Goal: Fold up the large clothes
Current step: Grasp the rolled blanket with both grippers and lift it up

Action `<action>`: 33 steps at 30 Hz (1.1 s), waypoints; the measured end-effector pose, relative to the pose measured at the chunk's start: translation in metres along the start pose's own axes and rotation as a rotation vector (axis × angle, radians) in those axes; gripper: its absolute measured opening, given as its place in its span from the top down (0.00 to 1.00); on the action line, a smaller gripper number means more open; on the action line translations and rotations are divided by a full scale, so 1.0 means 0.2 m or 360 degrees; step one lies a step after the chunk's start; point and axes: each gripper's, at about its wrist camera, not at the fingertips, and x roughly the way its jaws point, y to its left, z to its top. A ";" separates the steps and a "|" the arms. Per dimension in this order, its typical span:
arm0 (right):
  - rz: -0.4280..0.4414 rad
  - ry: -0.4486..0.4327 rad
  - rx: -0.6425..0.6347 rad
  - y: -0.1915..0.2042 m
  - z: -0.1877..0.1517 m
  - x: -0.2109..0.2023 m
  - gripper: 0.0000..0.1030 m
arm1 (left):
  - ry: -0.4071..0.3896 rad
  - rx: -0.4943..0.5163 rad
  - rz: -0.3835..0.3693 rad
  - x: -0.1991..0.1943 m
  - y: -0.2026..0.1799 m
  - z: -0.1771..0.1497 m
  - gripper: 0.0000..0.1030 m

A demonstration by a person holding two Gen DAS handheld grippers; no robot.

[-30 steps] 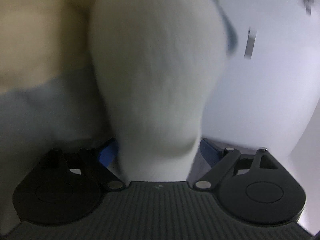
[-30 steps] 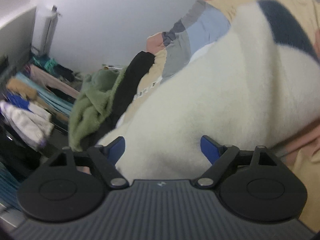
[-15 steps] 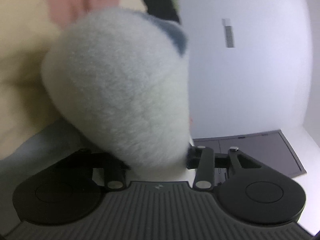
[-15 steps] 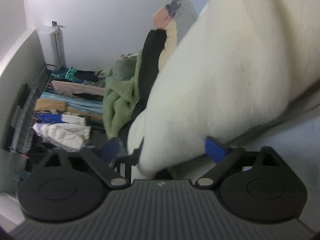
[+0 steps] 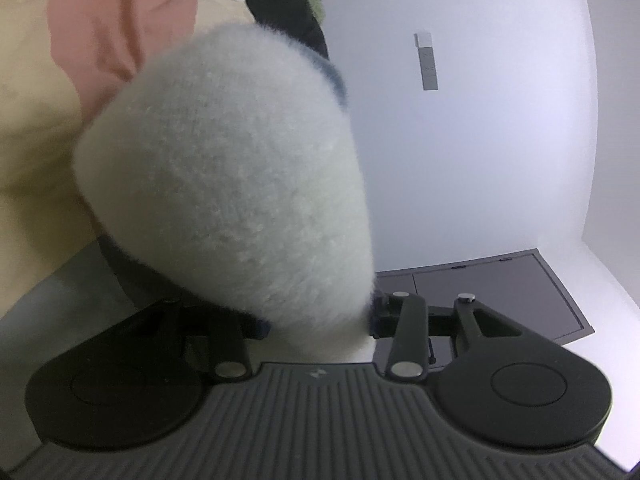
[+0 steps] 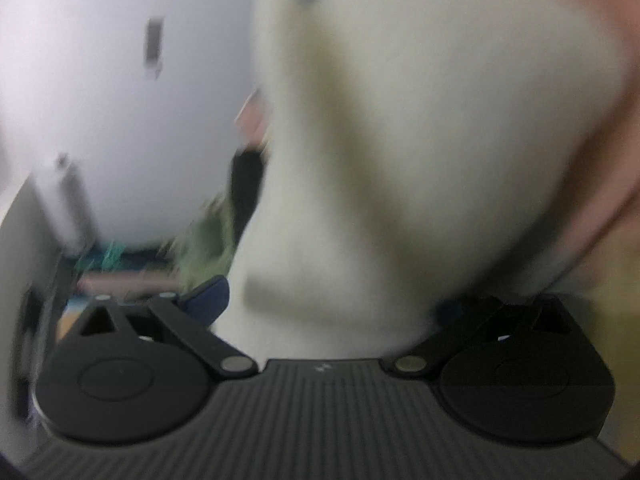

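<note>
A fluffy white fleece garment (image 5: 232, 184) with a dark blue patch fills the middle of the left wrist view. My left gripper (image 5: 316, 320) is shut on its edge, and the fleece hides the fingertips. In the right wrist view the same white fleece (image 6: 420, 140) is blurred and fills the right side. My right gripper (image 6: 328, 308) has the fleece bunched between its blue pads (image 6: 208, 296); the jaws stand fairly wide, and whether they pinch the cloth is unclear.
A pile of clothes lies behind: cream (image 5: 28, 152), pink (image 5: 116, 20), black (image 5: 280, 4) and green. A white wall (image 5: 500, 140) and dark panel (image 5: 500, 288) are to the right. A blurred clothes rack (image 6: 104, 276) shows at the left.
The left jaws closed on the fleece half a second ago and hold it still. The right gripper has swung fast with the fleece, so its view is now blurred.
</note>
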 end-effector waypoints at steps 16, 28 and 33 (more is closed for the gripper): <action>-0.0155 -0.0113 -0.0446 0.13 0.04 -0.13 0.60 | 0.0011 0.0096 0.0072 -0.12 0.08 -0.04 0.53; -0.0012 -0.0308 -0.0726 0.37 0.04 -0.72 0.61 | 0.0187 0.0025 -0.0113 -0.16 -0.19 -0.28 0.53; 0.0049 -0.0459 -0.0725 0.42 0.25 -1.03 0.61 | 0.0339 0.0093 -0.0205 0.05 -0.43 -0.52 0.53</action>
